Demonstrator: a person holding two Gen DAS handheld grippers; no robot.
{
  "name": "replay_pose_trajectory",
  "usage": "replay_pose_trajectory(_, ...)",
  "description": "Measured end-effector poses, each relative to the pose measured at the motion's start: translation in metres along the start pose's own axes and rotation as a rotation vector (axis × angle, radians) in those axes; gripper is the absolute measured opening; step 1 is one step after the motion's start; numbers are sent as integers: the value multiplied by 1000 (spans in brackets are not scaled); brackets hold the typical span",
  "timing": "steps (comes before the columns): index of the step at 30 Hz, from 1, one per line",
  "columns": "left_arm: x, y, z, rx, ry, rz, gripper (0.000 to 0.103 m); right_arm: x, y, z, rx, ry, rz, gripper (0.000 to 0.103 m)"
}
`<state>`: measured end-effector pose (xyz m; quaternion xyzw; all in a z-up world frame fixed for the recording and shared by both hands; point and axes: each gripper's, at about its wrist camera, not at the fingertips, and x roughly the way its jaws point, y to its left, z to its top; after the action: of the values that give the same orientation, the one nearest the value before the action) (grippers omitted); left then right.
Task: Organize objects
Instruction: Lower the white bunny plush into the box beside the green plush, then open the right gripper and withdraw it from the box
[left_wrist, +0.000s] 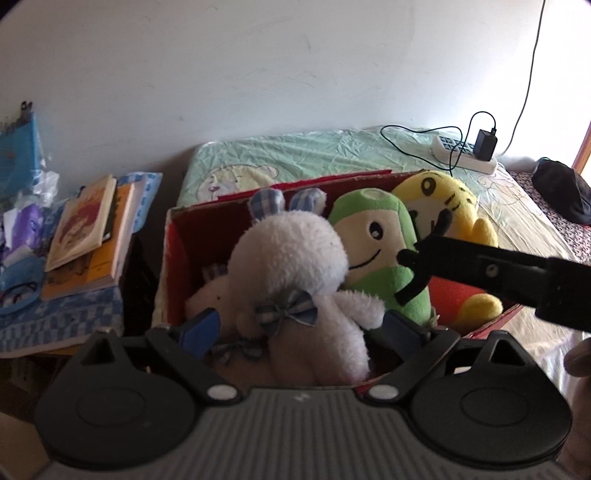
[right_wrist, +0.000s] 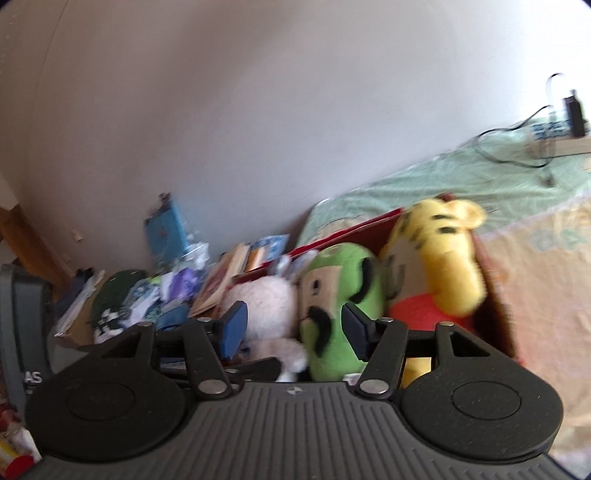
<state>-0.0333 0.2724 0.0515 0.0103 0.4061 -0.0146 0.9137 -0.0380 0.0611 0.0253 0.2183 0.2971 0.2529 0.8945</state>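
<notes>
Pale wall behind; bed in green sheet carries a red cardboard box at centre. Inside, side by side — white plush rabbit, green plush, yellow tiger plush at 2 o'clock. Left tongs wide, straddling the rabbit. Right tongs wide, empty, before the green plush. Books at 9 o'clock.

Only "AS" reads, white on the grey object at far left.

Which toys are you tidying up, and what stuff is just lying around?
Job things: white bunny, green plush, yellow tiger, red box.

Just lying about: books, power strip, black bag.
</notes>
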Motion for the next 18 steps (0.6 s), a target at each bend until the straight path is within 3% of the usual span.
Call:
replay_pose_trajectory(3,-6,-7,-1,-3,-5,31,103,-11,2,0,-9,-18,-107,61)
replay_pose_trajectory(8,-14,-23,-3,25,-7,88,103,-28,12,-3,-82,-63,-268,72)
replay_pose_trajectory(18,-17,-44,-9,33,65,114,103,-47,-7,-11,-6,-53,-440,79)
